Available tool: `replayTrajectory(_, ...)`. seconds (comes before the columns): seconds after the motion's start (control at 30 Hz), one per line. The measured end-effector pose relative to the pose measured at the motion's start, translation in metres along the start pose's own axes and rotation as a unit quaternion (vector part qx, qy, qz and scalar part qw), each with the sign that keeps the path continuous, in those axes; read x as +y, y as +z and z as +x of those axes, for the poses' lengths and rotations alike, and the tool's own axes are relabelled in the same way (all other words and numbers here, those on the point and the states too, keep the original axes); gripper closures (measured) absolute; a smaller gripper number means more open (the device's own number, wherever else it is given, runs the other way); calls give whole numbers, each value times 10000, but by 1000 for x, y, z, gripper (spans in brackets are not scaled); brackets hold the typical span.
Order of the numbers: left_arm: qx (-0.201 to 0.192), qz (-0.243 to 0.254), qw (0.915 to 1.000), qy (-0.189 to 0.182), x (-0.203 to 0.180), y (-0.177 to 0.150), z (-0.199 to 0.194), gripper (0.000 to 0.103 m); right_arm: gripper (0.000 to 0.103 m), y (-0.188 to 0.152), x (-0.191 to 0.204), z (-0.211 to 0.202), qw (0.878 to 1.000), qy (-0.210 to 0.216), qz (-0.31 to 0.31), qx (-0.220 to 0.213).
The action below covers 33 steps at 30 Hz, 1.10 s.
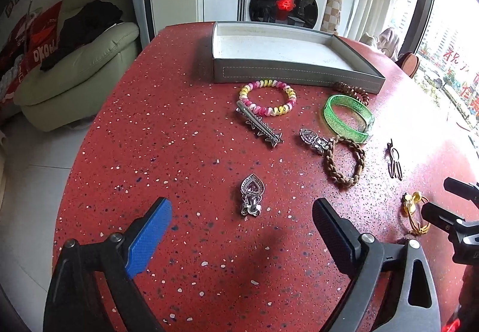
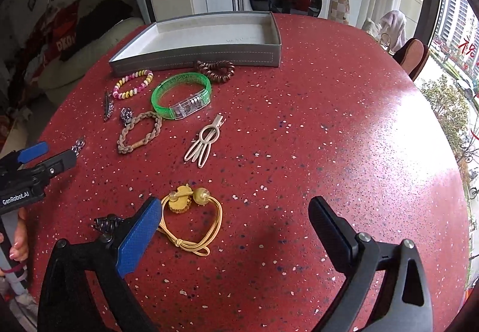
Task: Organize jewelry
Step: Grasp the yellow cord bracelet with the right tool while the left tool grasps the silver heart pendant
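Jewelry lies scattered on the red surface [image 1: 149,122] before a seemingly empty grey tray [image 1: 296,74]; left gripper [image 1: 242,230] and right gripper [image 2: 235,227] jaws gape wide, holding nothing.

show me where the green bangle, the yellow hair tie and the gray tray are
green bangle [image 2: 167,88], right wrist view, on its far green band
yellow hair tie [image 2: 209,230], right wrist view, on its elastic loop
gray tray [image 1: 287,74], left wrist view, on its near wall

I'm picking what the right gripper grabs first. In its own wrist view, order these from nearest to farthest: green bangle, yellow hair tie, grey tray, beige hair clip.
1. Yellow hair tie, beside the right gripper's blue finger.
2. Beige hair clip, mid-table.
3. Green bangle, behind the clip, to its left.
4. Grey tray, at the far edge.
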<state>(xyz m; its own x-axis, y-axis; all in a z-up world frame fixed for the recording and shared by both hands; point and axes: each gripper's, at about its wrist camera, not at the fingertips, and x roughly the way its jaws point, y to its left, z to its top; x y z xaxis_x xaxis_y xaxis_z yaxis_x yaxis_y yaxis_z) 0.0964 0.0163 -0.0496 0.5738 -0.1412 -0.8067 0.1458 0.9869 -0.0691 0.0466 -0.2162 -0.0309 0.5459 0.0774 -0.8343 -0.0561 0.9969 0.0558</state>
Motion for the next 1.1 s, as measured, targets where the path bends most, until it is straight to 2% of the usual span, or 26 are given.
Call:
replayTrajectory(0.13,62,15,10000,0,-2,3,7,0,10,5,14,13,9996,39,-233,142)
replayTrajectory(0.23,149,81,9998,-47,-4,4,11,11,15,4,20,21,9991,60,-299,281)
replayTrajectory(0.27,195,68,9998,-72,-4,4,13,11,16,3,22,23,9990,1,-331,292)
replayTrajectory(0.4,108,256,9996,52,-10,2,12,21,23,1,27,21,9987,-127,-396,283)
replayTrajectory(0.47,62,350,9994,33,-13,2,10,38,37,0,27,18,9988,-120,-399,262)
replayTrajectory(0.5,65,371,9993,31,-13,2,9,40,42,0,27,17,9988,-118,-395,254)
replayTrajectory(0.57,47,382,9993,18,-13,3,8,56,63,1,26,15,9990,-118,-364,245)
replayTrajectory(0.6,42,373,9993,15,-12,3,8,60,71,2,26,15,9991,-108,-333,243)
replayTrajectory(0.63,33,353,9994,1,-10,4,7,68,83,2,25,14,9992,-106,-297,244)
replayTrajectory(0.67,40,322,9995,-57,-9,4,7,68,93,2,24,14,9993,-107,-258,243)
replayTrajectory(0.87,71,24,9986,-524,5,5,4,68,99,4,13,7,9999,-57,38,128)
replayTrajectory(1.1,-53,22,9981,-607,8,12,-9,68,99,19,0,-4,9990,202,386,-78)
